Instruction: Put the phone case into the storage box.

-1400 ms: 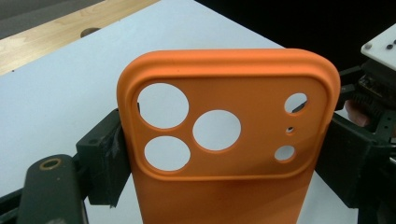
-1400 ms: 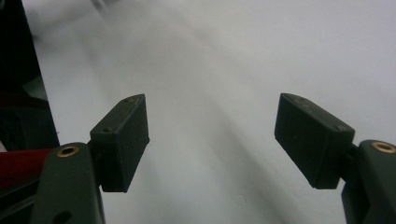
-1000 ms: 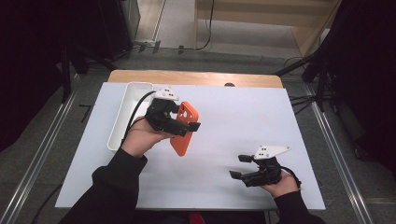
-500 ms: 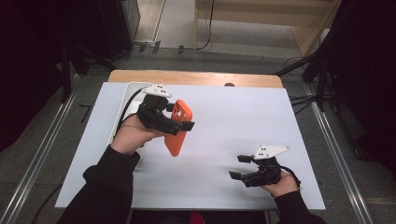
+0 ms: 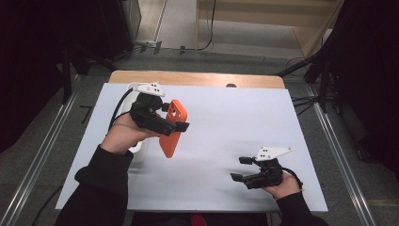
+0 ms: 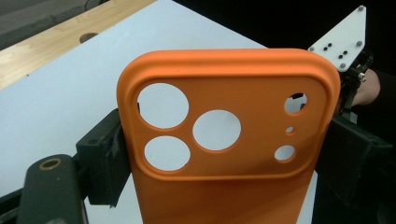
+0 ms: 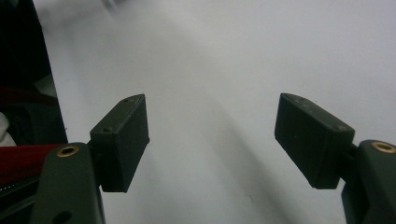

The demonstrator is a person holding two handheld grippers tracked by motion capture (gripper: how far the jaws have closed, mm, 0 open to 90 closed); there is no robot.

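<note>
- The left gripper (image 5: 175, 123) holds the orange phone case (image 5: 172, 127) by its two long edges, near the camera-hole end. The jaws are closed on it and it hangs above the white table (image 5: 221, 122); it touches nothing else.
- Risk: the case is soft and thin, and in the left gripper view (image 6: 224, 140) only the pads at its sides carry it. If the pads press too hard, the case may bend and jump out; if they press too weakly, it may slide down and fall on the table.
- Risk: most of the case hangs below the jaws, so a quick turn of the wrist could swing it and twist it in the grip.
- Risk: a white tray (image 5: 134, 89) lies just behind and under the left hand. Lowering the hand without care could knock the case against its rim.
- Pose, left: the forearm comes in from the lower left, and the gripper points toward the middle of the table, with the case tilted.
- Pose, right: the right gripper (image 5: 240, 170) rests low near the front edge, well apart from the case. Its jaws stand wide open with nothing between them (image 7: 212, 140).
</note>
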